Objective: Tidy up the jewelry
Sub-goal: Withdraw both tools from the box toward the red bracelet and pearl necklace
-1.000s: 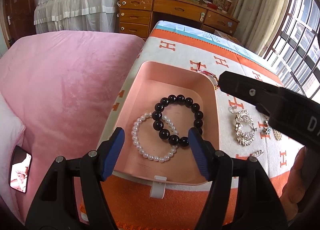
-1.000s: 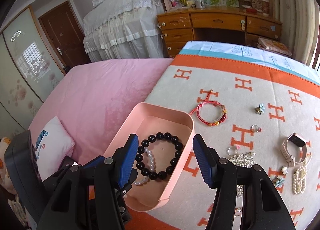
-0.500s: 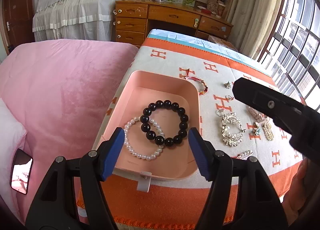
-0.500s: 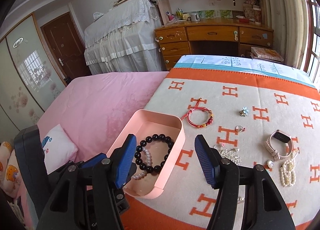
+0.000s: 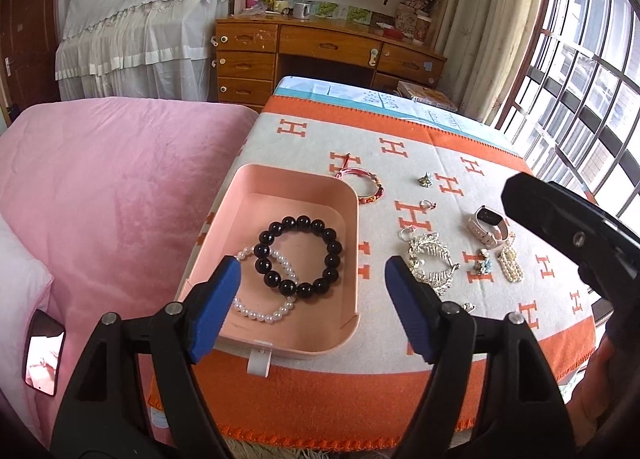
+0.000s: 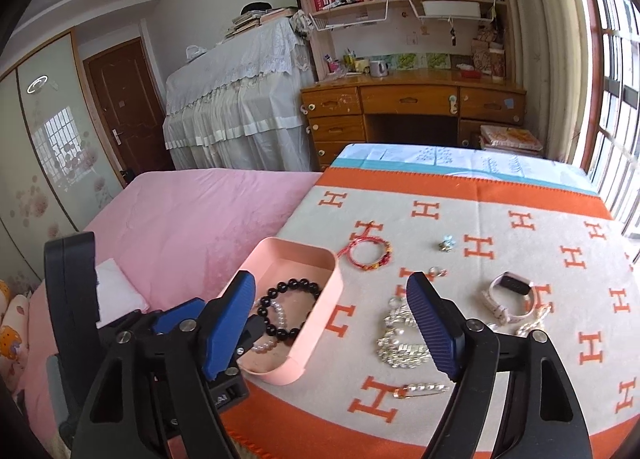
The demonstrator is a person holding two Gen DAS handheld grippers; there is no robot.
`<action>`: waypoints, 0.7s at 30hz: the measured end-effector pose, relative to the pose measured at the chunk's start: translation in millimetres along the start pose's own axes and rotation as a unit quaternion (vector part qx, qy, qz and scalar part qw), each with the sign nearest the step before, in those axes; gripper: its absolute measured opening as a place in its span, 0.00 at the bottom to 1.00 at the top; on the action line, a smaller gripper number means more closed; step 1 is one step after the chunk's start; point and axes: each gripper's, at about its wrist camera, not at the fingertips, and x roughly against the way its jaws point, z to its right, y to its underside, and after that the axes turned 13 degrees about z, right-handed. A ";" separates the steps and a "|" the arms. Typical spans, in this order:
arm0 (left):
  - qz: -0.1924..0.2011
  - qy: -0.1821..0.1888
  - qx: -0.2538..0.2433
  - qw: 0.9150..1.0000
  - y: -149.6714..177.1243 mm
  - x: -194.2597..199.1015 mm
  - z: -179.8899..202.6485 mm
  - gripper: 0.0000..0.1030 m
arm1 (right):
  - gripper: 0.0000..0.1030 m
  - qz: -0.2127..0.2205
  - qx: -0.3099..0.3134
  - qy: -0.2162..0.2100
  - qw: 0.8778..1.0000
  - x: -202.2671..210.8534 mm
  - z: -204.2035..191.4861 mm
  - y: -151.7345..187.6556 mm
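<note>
Glossy black bead bracelet (image 5: 299, 257) lies in the smooth matt plastic tray (image 5: 352, 219); woolly woven blanket (image 5: 460, 139), varnished wooden desk (image 5: 328, 45).

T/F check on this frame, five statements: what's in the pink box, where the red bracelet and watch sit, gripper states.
1. The black bead bracelet lies inside the pink box. True.
2. The red cord bracelet is in the box too. False: it lies on the blanket just beyond the box's far corner.
3. The left gripper holds the pearl bracelet. False: its jaws are open and empty; the pearls lie in the box.
4. The watch lies on the blanket, outside the box. True.
5. The right gripper is shut on the silver brooch. False: it is open, holding nothing.
</note>
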 end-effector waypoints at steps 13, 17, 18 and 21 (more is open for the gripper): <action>-0.014 0.035 -0.011 0.999 -36.9 -23.3 41.4 0.73 | 0.79 0.012 -0.005 0.049 0.999 10.8 62.2 -12.0; -0.013 0.040 -0.010 0.999 -54.2 -33.5 51.4 0.73 | 0.79 0.021 -0.004 0.068 0.997 19.2 84.2 -21.5; -0.012 0.042 -0.010 0.999 -58.6 -35.9 54.3 0.73 | 0.79 0.022 -0.006 0.072 0.997 21.3 90.7 -25.3; -0.014 0.051 -0.015 0.999 -70.5 -42.2 62.2 0.73 | 0.79 0.030 -0.010 0.087 0.996 29.6 110.1 -35.1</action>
